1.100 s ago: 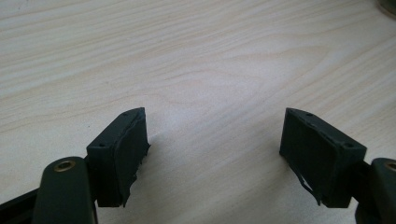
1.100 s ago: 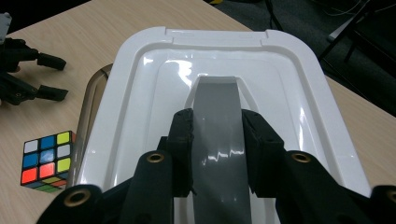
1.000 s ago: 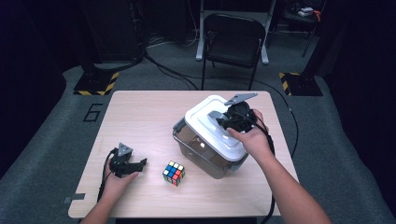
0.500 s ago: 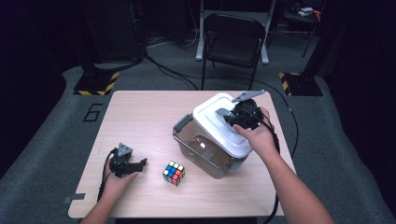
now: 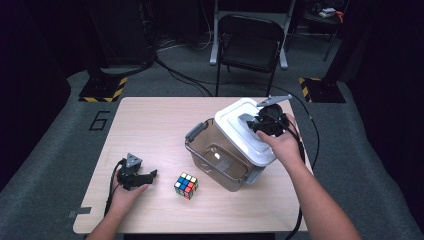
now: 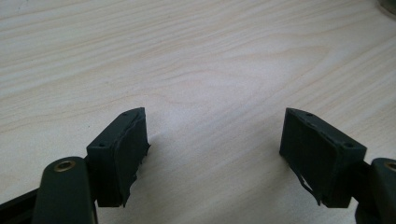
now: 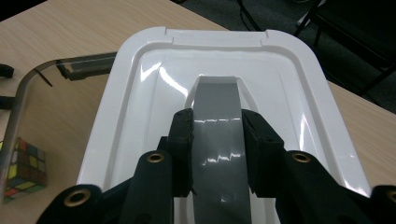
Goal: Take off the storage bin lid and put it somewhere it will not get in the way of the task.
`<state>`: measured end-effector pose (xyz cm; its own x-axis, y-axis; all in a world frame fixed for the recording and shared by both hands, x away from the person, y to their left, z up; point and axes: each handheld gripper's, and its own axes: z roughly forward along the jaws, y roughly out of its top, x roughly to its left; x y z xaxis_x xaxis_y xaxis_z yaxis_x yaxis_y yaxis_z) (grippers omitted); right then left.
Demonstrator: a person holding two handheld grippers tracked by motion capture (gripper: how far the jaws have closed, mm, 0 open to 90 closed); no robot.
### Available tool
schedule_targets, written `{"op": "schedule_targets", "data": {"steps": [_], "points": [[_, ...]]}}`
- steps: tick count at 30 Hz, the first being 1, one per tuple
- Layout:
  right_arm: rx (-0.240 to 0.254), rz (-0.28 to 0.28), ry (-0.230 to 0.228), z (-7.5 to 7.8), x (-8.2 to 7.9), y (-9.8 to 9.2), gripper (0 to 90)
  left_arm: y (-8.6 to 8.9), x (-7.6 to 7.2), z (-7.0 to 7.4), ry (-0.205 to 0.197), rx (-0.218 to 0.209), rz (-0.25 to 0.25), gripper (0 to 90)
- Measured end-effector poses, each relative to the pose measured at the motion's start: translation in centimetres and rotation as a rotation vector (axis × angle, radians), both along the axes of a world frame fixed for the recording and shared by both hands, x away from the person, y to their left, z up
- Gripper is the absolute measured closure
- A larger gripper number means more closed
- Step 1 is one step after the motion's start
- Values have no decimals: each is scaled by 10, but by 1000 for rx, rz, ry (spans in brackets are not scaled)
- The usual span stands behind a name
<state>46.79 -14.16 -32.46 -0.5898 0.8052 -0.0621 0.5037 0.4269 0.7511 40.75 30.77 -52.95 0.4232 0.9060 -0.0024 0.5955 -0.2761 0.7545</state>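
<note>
A white lid [image 5: 239, 134] with a grey handle [image 7: 217, 105] hangs tilted over the right part of a clear dark-tinted bin [image 5: 216, 159]. The bin's left half stands uncovered. My right gripper [image 5: 254, 125] is shut on that handle, its pads pressing both sides of the strip, as the right gripper view [image 7: 217, 128] shows. A colourful puzzle cube [image 5: 185, 185] lies on the table in front of the bin, also at the lower left of the right gripper view [image 7: 23, 165]. My left gripper [image 5: 149, 175] rests on the wood left of the cube, its jaws wide open [image 6: 212, 140] over bare wood.
The light wooden table [image 5: 150, 125] has free room on its left and far side. A black folding chair [image 5: 252, 45] stands behind it on grey floor. A cable trails off the table's right edge from my right gripper. The bin's rim [image 7: 18, 107] curves beside the lid.
The lid has come off the bin and shifted right with my right gripper, tilting and uncovering the bin's left half. My left gripper and the cube have stayed put.
</note>
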Motion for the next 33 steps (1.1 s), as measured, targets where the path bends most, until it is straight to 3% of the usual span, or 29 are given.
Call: {"op": "schedule_targets", "data": {"steps": [33], "points": [[-7,-193,2,-17,13,-69,670,0,0,0,0,0,0,229]]}}
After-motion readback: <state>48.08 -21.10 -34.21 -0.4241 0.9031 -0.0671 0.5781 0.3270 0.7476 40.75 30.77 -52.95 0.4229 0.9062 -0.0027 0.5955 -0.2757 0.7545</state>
